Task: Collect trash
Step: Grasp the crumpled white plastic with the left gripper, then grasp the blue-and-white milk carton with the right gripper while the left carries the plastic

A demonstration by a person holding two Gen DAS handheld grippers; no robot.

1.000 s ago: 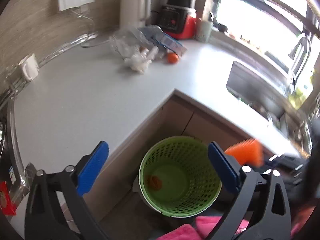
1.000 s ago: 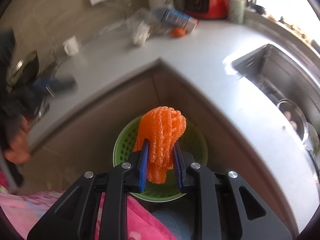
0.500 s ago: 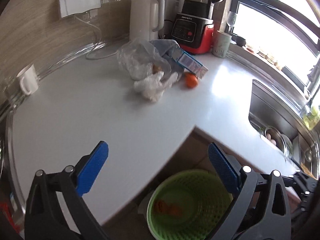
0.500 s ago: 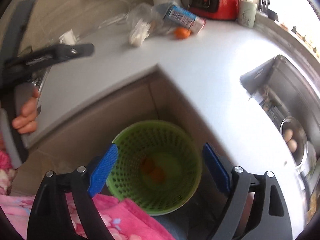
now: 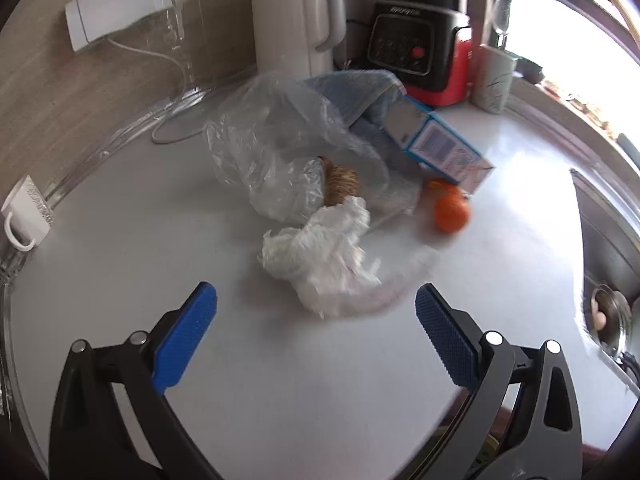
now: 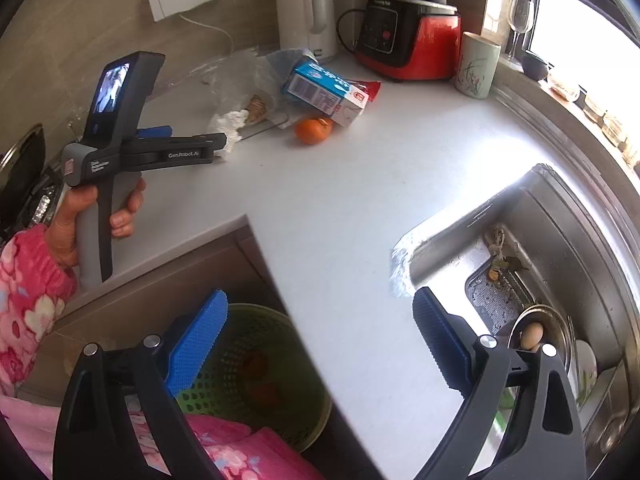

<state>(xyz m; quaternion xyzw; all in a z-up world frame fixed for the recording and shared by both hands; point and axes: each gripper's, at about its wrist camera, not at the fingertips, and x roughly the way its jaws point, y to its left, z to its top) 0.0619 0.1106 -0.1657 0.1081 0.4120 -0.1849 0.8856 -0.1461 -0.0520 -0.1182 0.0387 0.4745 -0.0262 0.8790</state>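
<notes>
Daylight pours in from the window (image 6: 580,36) at the upper right of both views, where it is blown out to white, and glare spreads over the white countertop (image 5: 516,184) at the right of the left wrist view and on the sink (image 6: 500,216) rim at right of centre in the right wrist view. The left sides and lower corners are dimmer, and the space under the counter lies in shadow. Both pictures bulge like a fisheye, with dark rounded corners and curved edges; the left wrist view is slightly smeared, the crumpled white plastic (image 5: 320,256) soft.
</notes>
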